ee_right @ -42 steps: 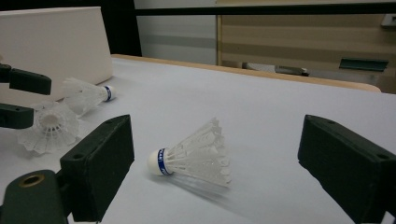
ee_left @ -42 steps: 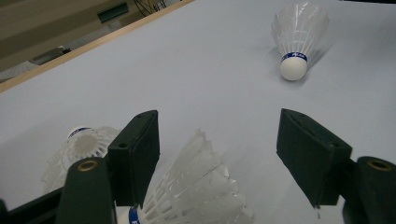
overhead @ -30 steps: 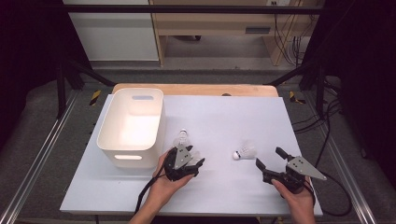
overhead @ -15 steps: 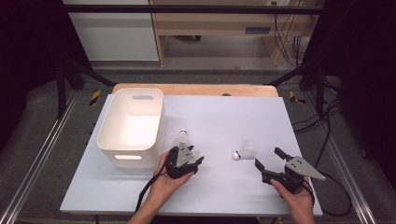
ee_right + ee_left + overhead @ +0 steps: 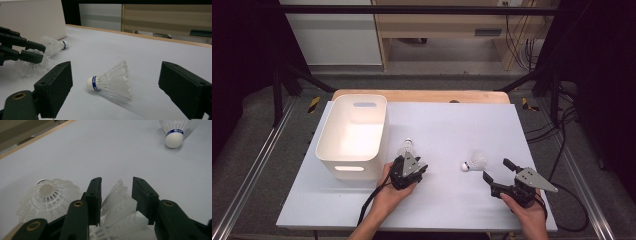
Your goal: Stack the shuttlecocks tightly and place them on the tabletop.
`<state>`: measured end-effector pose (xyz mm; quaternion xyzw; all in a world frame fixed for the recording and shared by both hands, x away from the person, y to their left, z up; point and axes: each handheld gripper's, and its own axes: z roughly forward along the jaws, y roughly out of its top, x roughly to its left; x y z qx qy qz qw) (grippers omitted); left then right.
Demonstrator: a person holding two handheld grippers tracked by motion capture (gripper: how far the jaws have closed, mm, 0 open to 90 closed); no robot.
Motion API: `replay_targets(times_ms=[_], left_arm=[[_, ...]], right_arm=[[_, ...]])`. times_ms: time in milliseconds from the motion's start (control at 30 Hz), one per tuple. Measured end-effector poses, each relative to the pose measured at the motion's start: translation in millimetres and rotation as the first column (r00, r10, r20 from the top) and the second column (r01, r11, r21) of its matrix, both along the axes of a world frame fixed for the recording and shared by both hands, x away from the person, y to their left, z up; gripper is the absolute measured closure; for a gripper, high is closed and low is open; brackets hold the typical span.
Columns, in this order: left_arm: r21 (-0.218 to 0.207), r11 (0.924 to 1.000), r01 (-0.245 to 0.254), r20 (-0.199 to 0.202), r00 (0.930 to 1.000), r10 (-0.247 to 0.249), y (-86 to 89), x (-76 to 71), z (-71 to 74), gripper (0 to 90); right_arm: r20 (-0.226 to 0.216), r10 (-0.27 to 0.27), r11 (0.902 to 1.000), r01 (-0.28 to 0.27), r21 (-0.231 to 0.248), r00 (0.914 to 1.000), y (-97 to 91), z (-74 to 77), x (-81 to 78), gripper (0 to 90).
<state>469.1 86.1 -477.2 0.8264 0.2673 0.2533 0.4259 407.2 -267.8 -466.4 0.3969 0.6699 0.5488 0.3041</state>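
Three white feather shuttlecocks lie on the white table (image 5: 437, 120). My left gripper (image 5: 419, 167) (image 5: 116, 195) is shut on the feather skirt of one shuttlecock (image 5: 120, 205) (image 5: 31, 65). A second shuttlecock (image 5: 408, 147) (image 5: 47, 197) (image 5: 53, 45) lies right beside it, cork away from the person. The third shuttlecock (image 5: 474, 161) (image 5: 110, 80) (image 5: 173, 132) lies on its side with a blue band at the cork. My right gripper (image 5: 496, 169) (image 5: 116, 75) is open just short of it, its jaws set wide to either side without touching.
A white plastic bin (image 5: 352, 135) with cut-out handles stands at the table's left, close to my left gripper. A wooden edge (image 5: 422, 95) runs along the table's far side. Black cables (image 5: 372, 200) trail from both grippers toward the front edge.
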Motion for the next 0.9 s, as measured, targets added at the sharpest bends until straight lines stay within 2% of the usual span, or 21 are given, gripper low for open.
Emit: replay_targets(times_ms=[333, 533, 633, 733, 900], left_arm=[[0.004, 0.9998, 0.020, 0.011, 0.9997, -0.020, -3.2, -1.0, 2.0, 87.3], [-0.004, 0.9997, -0.023, -0.012, 0.9997, 0.023, -8.3, -6.2, 9.7, 89.8], [-0.011, 0.9990, -0.044, -0.048, 0.9979, 0.044, -16.3, -9.6, 16.3, 90.0], [-0.024, 0.9981, -0.056, -0.107, 0.9928, 0.053, -28.8, -11.3, 21.2, 89.9], [0.000, 0.9964, -0.084, -0.108, 0.9906, 0.084, -48.1, -6.0, 19.8, 89.9]], right_arm=[[-0.003, 0.001, 1.0000, -0.001, 0.008, 1.0000, -0.7, 0.0, 0.1, 12.5], [-0.003, 0.000, 1.0000, 0.000, 0.008, 1.0000, -1.0, 0.3, 0.2, 12.5], [-0.001, -0.001, 1.0000, 0.001, 0.008, 1.0000, -1.5, 0.5, 0.3, 12.5], [-0.002, -0.001, 1.0000, 0.001, 0.006, 1.0000, -1.5, 0.5, 0.1, 12.5], [0.000, -0.001, 0.9999, 0.001, 0.011, 1.0000, -1.5, 1.2, -0.3, 12.6]])
